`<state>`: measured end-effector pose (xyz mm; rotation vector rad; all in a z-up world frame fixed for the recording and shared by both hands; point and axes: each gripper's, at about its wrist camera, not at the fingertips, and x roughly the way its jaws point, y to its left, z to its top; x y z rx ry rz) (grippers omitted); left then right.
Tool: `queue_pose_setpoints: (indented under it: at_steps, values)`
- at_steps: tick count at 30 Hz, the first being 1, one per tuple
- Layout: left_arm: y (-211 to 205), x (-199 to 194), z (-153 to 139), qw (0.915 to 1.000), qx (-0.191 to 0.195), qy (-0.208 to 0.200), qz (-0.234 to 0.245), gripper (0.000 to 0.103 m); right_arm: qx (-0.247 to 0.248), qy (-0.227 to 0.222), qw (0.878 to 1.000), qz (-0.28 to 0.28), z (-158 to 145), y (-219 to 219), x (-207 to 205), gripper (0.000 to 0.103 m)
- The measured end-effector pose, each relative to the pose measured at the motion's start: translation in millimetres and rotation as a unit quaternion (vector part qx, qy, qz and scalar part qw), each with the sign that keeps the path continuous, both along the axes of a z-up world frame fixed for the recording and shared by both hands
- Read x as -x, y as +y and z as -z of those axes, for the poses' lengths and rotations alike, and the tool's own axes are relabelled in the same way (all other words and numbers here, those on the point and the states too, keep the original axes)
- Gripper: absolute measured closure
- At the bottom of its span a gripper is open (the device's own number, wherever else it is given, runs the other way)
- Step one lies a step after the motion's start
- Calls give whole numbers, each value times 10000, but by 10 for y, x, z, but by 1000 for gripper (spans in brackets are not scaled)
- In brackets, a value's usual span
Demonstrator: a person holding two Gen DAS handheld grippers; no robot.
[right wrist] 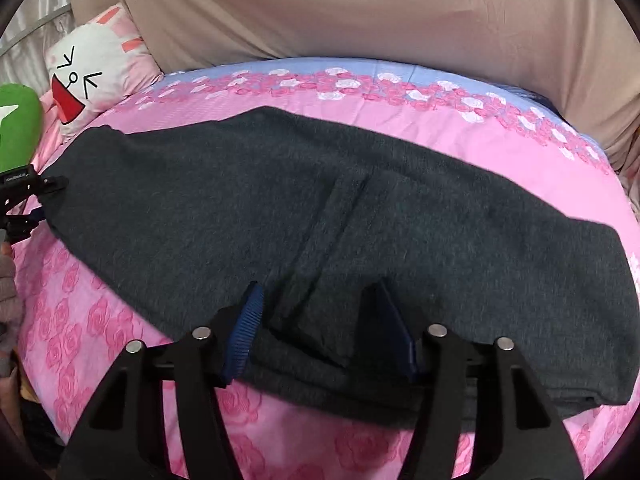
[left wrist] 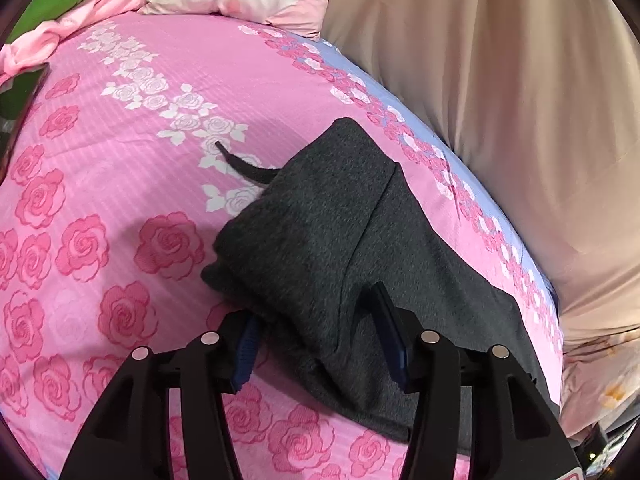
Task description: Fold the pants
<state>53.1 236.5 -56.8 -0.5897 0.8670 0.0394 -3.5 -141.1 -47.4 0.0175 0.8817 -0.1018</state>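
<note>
The dark grey pants [right wrist: 320,216] lie on the bed [left wrist: 120,208], over the pink rose sheet, close to the far edge where the sheet has a blue band w/ small roses. They stretch along that edge, folded lengthwise — in the right wrist view a fold line runs across the middle of the cloth. In the left wrist view one end is doubled up into a thick layer, and a thin dark drawstring [left wrist: 240,164] sticks out from it onto the sheet.

The left tool [left wrist: 316,332] is open: its blue pads stand apart, w/ the near edge of the pants between them, but the pads do not press on the cloth. The right tool [right wrist: 320,328] is also open, jaws apart over the near hem of the pants at about the middle of the length; the cloth is between the fingers and not pinched.

A white and pink pillow [right wrist: 92,76] w/ a cartoon face sits at the head corner of the bed, beside a beige curtain [right wrist: 360,8] that hangs behind the far edge. The left tool shows at the left border of the right wrist view — just beside the pants' end.
</note>
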Motion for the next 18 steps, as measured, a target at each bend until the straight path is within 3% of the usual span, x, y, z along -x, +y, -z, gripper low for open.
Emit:
queue_pose_setpoints:
  at_steps: [3, 15, 17, 18]
  values:
    - [-57, -27, -11, 9998, -163, -40, 42, 53, -2, -3, 9999, 154, -26, -13, -90, 87]
    - [-55, -56, -3, 9998, -58, -155, 150, 53, -3, -72, 9995, -302, -134, 312, -338, 89]
    - [-54, -67, -1, 9997, -39, -155, 167, 58, 56, 85, 9992, -394, 5, 394, -414, 88]
    - [-54, -82, 8, 9997, -7, -137, 214, 63, 156, -43, 9990, -407, 4, 420, -395, 86]
